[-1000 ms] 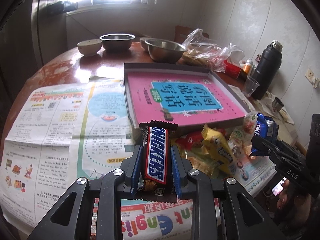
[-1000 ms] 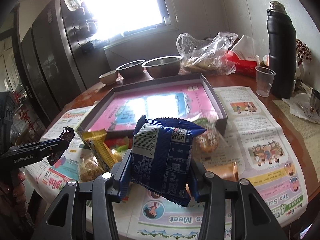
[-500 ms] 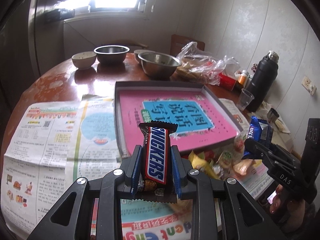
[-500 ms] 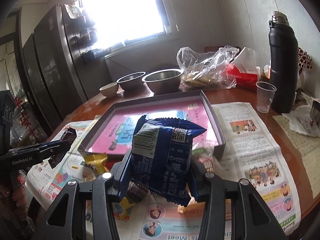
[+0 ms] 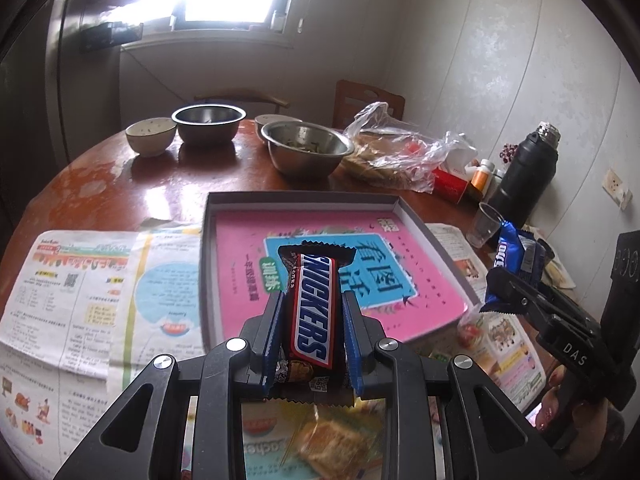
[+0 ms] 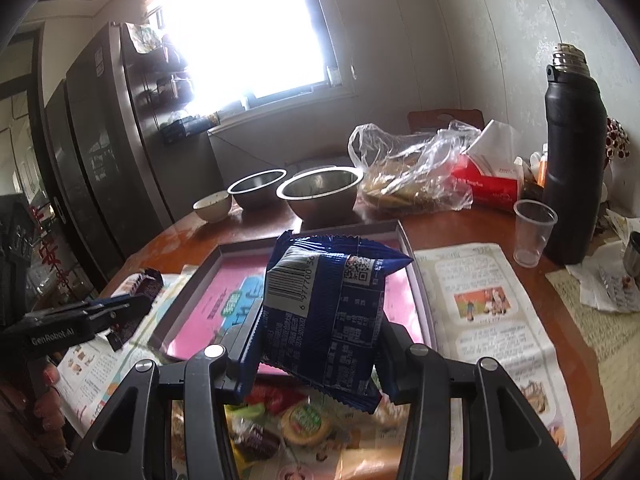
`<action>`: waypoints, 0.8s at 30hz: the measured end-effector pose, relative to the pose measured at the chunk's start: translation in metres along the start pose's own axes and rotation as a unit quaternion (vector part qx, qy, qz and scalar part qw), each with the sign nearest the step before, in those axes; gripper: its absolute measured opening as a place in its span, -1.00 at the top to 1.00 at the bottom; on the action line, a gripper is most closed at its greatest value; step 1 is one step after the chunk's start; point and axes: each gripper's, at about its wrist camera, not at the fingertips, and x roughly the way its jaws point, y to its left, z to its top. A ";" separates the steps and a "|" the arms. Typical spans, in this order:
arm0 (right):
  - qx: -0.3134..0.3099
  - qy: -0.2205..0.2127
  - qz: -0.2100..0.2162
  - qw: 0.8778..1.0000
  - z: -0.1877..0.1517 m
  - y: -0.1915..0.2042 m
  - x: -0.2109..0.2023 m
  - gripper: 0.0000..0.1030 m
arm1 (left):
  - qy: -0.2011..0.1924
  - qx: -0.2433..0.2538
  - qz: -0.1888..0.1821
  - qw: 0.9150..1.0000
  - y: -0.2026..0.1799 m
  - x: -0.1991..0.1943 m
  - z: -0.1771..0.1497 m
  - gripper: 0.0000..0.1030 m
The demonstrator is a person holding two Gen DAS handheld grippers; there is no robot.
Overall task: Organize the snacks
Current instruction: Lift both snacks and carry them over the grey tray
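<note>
- Left wrist view: Snickers bar [image 5: 314, 312] is clamped upright between the narrowly parted pads of the left claw [image 5: 312, 334], held above the near rim of the grey tray [image 5: 304, 197].
- Right wrist view: blue snack packet [image 6: 328, 320] is gripped by the right claw [image 6: 320, 354], jaws partly apart, over the tray's near edge.
- Loose snacks [image 6: 296, 424] are seen on newspaper [image 6: 488, 312] at the table's near edge.
</note>
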 end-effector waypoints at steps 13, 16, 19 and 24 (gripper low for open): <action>0.001 0.009 0.001 1.000 0.031 -0.016 0.031 0.07 | 0.010 -0.020 0.024 0.999 0.008 0.039 0.011 0.45; 0.003 0.022 -0.001 1.000 0.029 -0.018 0.041 0.07 | 0.016 -0.023 0.027 0.999 0.011 0.047 0.009 0.44; 0.000 0.036 -0.002 0.999 0.026 -0.019 0.051 0.07 | 0.021 -0.029 0.028 0.999 0.015 0.053 0.008 0.44; -0.006 0.060 -0.002 0.998 0.018 -0.017 0.067 0.07 | 0.029 -0.032 0.030 0.999 0.018 0.062 0.003 0.44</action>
